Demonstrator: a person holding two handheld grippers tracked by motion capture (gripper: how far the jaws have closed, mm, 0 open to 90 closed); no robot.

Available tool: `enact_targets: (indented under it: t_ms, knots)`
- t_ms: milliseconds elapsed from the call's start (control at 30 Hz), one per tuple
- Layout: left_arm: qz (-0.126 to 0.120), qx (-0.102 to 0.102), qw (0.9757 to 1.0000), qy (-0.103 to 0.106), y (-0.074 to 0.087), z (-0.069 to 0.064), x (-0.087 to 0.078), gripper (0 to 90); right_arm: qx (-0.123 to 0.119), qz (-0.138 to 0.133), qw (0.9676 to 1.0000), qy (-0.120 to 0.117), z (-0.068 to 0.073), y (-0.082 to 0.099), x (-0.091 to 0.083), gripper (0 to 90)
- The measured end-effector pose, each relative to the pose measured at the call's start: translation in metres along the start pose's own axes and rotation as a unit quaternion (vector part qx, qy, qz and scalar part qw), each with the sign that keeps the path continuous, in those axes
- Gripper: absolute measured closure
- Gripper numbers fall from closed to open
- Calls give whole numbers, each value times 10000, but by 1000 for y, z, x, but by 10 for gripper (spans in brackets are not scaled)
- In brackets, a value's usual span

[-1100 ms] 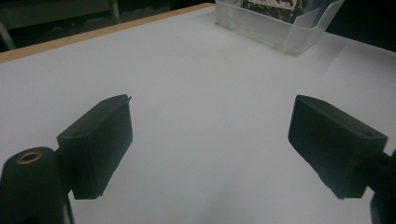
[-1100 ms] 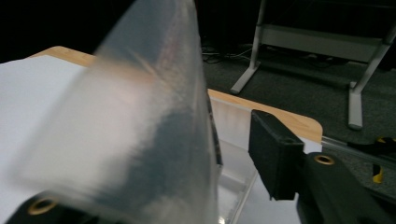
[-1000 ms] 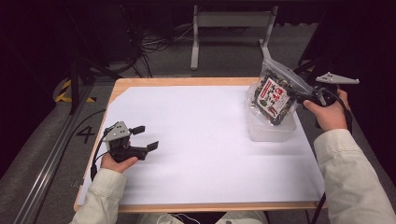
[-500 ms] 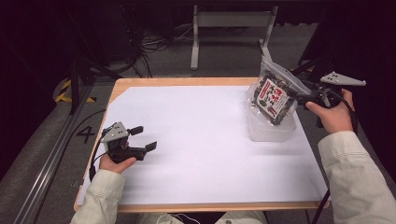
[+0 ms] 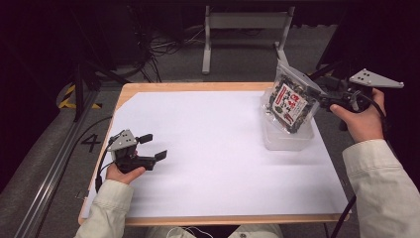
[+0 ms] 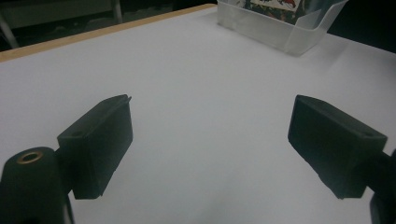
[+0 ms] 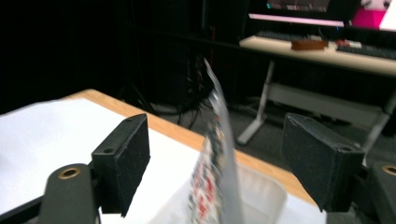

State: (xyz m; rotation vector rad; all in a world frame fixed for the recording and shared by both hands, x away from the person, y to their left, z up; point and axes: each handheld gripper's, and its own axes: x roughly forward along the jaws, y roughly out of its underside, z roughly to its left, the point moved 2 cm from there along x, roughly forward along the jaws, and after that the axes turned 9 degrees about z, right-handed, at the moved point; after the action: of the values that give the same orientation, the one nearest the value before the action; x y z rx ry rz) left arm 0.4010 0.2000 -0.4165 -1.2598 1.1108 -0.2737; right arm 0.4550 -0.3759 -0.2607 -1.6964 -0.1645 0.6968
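A clear zip bag (image 5: 291, 104) with a red-and-white label and dark contents stands tilted in a clear plastic container (image 5: 287, 141) at the table's right. My right gripper (image 5: 319, 91) is at the bag's upper right edge. In the right gripper view the gripper (image 7: 217, 154) is open, its jaws wide apart on either side of the bag (image 7: 210, 186), which is seen edge-on above the container (image 7: 261, 196). My left gripper (image 5: 153, 147) rests low over the white sheet at the left, open with nothing in it (image 6: 210, 140); the container (image 6: 299, 39) lies far ahead of it.
A white sheet (image 5: 213, 148) covers the wooden table (image 5: 198, 87). Behind the table are a grey stand (image 5: 242, 29), cables and dark floor. A desk with a monitor (image 7: 327, 46) stands beyond the table's edge.
My right hand has shifted slightly to the right by the bag's top. The bag stays in the container, and the left gripper has barely moved.
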Motion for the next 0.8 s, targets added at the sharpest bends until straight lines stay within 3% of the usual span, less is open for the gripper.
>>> enact_targets:
  t_ms: [100, 133, 300, 467, 800]
  knots:
    - [-49, -56, 10000, -3, 1, -2, -1, 149, -87, -153, 9998, -84, 9, -8, -6, 241]
    - [-17, -2, 10000, -22, 4, -4, -2, 149, -114, -287, 9992, -254, 20, -14, -11, 241]
    - [64, 15, 10000, -47, 9, -11, -5, 149, -176, -373, 9974, -584, 44, -17, -16, 237]
    - [-44, 115, 9999, -48, 8, -17, -10, 149, -139, -378, 9941, -1011, 71, -7, -13, 234]
    - [-116, 159, 9998, -17, 10, -25, -13, 147, -346, -273, 9883, -1457, 115, 26, 5, 219]
